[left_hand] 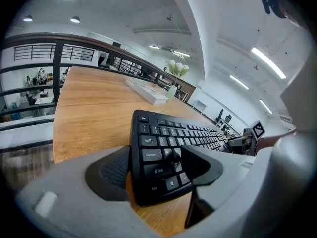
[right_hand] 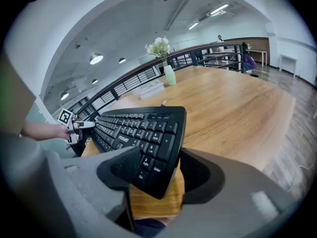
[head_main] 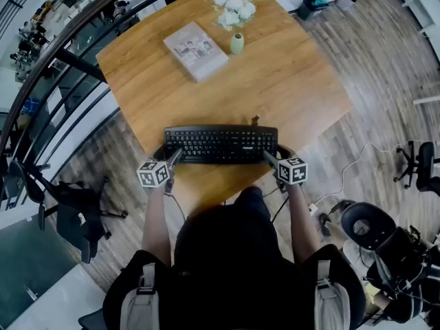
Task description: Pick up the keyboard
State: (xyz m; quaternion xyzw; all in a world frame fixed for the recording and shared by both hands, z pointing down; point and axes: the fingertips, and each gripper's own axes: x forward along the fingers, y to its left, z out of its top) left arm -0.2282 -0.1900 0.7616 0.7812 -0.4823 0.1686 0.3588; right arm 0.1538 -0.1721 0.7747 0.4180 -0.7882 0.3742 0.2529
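Observation:
A black keyboard [head_main: 220, 144] lies crosswise at the near edge of the wooden table [head_main: 275, 81]. My left gripper [head_main: 173, 158] is shut on its left end. In the left gripper view one pad presses the keys and the other the underside of the keyboard [left_hand: 183, 138] at the left gripper [left_hand: 153, 170]. My right gripper [head_main: 270, 158] is shut on the right end. In the right gripper view the numpad corner of the keyboard [right_hand: 143, 133] sits between the jaws of the right gripper [right_hand: 158, 170], raised a little off the wood.
At the table's far side lie a book [head_main: 195, 50] and a small green vase [head_main: 236, 43] with white flowers [head_main: 232, 9]. A dark railing [head_main: 62, 60] runs along the left. Office chairs [head_main: 375, 232] stand on the floor beside me.

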